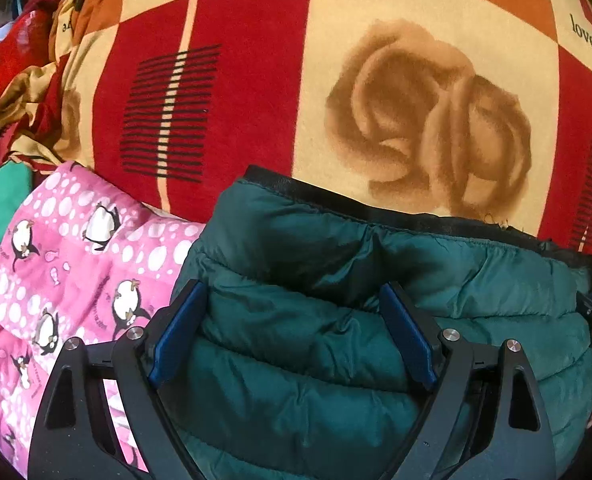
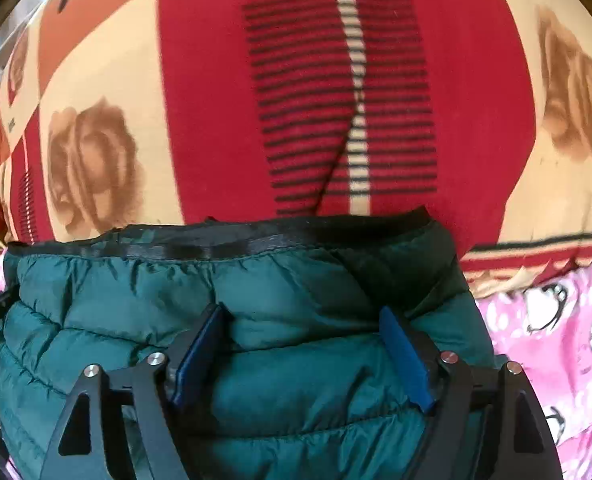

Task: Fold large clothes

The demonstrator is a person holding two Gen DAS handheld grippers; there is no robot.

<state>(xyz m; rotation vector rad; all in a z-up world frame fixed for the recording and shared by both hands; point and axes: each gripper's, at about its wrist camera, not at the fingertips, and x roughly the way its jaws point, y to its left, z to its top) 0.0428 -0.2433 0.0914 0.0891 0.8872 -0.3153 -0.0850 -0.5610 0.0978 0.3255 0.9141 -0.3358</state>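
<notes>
A red, cream and orange blanket [image 1: 256,92] with brown roses, black stripes and the word "love" covers the bed, and at its far left edge lie a crumpled red cloth [image 1: 4,60] and a green cloth [image 1: 0,208].

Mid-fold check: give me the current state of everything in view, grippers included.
Green puffer jacket: bunched, lying on the bedspread, black hem edge facing away.
Pink penguin garment: spread beneath and beside the jacket.
Bedspread: laid flat.
Left gripper: open over the jacket.
Right gripper: open over the jacket.
</notes>
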